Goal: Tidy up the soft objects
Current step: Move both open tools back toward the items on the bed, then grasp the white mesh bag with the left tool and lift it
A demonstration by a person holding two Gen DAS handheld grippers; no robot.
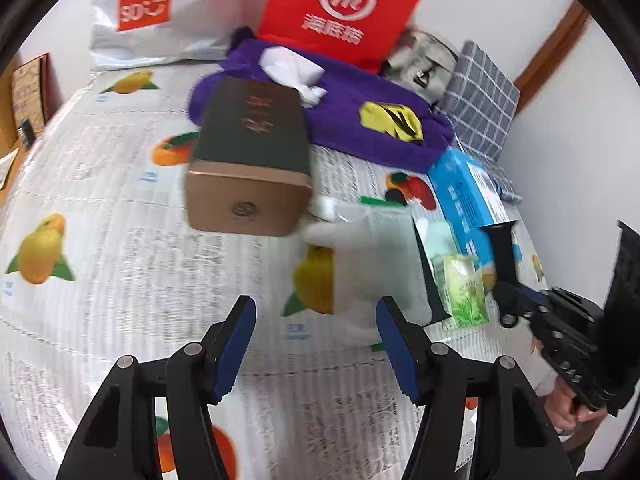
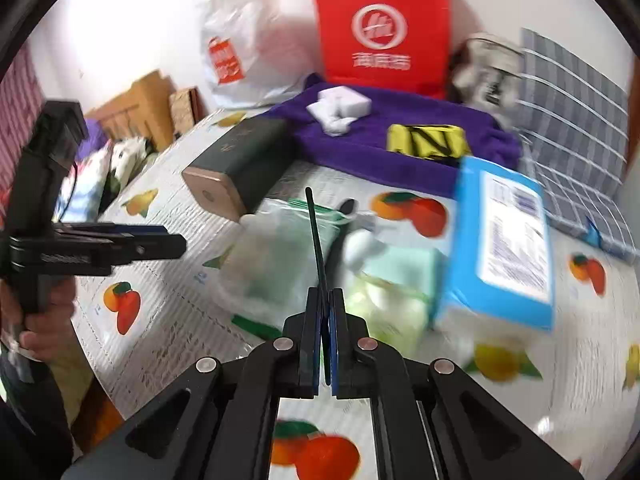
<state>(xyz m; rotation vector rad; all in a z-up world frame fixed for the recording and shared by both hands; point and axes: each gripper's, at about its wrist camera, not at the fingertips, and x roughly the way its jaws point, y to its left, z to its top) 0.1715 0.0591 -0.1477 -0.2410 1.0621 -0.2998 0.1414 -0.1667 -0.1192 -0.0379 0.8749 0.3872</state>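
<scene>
My left gripper point(image 1: 316, 340) hangs with its jaws apart and nothing between them, over the fruit-printed bed cover point(image 1: 120, 280). Just beyond its blue pads point(image 1: 240, 344) lies a clear zip bag of white soft stuff point(image 1: 360, 248), and behind that a dark green box with a gold end point(image 1: 250, 160) lies on the cover. My left view also catches my right gripper point(image 1: 472, 280) from the side, low on the right: one thin black finger stands in front of a small green-printed tissue pack point(image 1: 466, 292), with the blue carton point(image 1: 464, 200) behind it and my own hand point(image 1: 568, 412) on the grip. My right view shows what that side-on look cannot: the jaws of my right gripper point(image 2: 326, 312) are pressed together, and a thin dark strip point(image 2: 316, 240) runs up from between them across the zip bag point(image 2: 280, 256); I cannot tell what that strip is. That view is blurred, so the tissue pack point(image 2: 384, 304) is only a pale green smear just right of the jaws, and the blue carton point(image 2: 504, 240) shows tilted up with its white label towards me. It alone shows my left gripper point(image 2: 176, 244) from the side at the left edge and cardboard boxes point(image 2: 140, 108) past the bed. Both views have the purple towel point(image 1: 360, 120) at the back carrying a white tissue wad point(image 1: 292, 68) and a yellow and black item point(image 1: 392, 120), the red bag point(image 1: 344, 12), the white shopping bag point(image 1: 160, 12) and a grey checked pillow point(image 1: 480, 96).
</scene>
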